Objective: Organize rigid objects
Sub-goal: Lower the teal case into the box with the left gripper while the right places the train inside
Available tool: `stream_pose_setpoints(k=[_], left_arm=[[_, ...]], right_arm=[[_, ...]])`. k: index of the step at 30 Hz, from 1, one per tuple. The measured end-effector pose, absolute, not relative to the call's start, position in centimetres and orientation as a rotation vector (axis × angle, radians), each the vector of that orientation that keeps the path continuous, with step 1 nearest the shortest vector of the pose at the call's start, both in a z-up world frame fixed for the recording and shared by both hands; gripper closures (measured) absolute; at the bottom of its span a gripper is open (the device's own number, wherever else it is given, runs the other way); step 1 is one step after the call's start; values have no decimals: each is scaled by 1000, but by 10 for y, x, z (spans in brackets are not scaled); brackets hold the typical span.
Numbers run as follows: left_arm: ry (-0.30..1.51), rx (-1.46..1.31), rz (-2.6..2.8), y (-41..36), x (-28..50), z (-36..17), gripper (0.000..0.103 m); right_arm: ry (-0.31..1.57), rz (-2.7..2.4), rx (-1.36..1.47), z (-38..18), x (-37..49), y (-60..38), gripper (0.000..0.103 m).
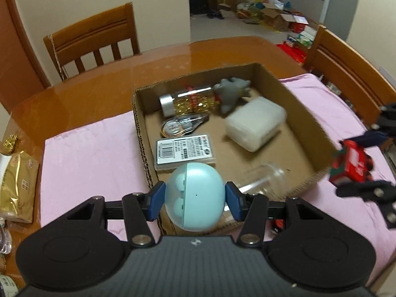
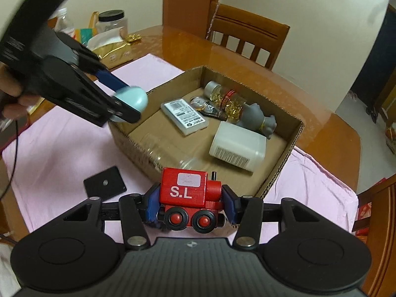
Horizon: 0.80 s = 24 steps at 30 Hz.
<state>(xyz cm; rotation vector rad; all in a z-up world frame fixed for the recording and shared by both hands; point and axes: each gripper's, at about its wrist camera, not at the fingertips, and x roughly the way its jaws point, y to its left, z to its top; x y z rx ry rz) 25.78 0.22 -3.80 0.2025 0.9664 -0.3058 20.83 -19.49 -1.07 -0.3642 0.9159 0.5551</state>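
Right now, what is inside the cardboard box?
The cardboard box holds a jar of gold bits, a grey animal toy, a correction tape, a flat labelled case, a white container and a clear jar. The held blue capsule hides the near corner.

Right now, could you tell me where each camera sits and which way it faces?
Left wrist: on the left gripper, facing its blue egg capsule and the cardboard box; own fingers show.
Right wrist: on the right gripper, facing its red toy train and the box; own fingers show.
Shared: box, its contents, pink cloth, and each other's gripper.
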Motion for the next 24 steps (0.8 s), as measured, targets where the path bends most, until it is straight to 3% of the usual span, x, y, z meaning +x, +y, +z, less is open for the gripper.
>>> stream_pose_setpoints(k=[7,9,11,24], left_arm=[[963,178,-288,2,277,-55,51],[939,156,-274,4,278,-53,39],[900,125,-258,7,275,-46,4],[776,173,-220,10,228,-15,1]], right_arm=[[932,521,-352,-16,221,-195,47],[933,514,-356,-16,223,-195,47],[934,507,-357,-16,227,-196,47],[935,455,-342,-21,269,-193,47]])
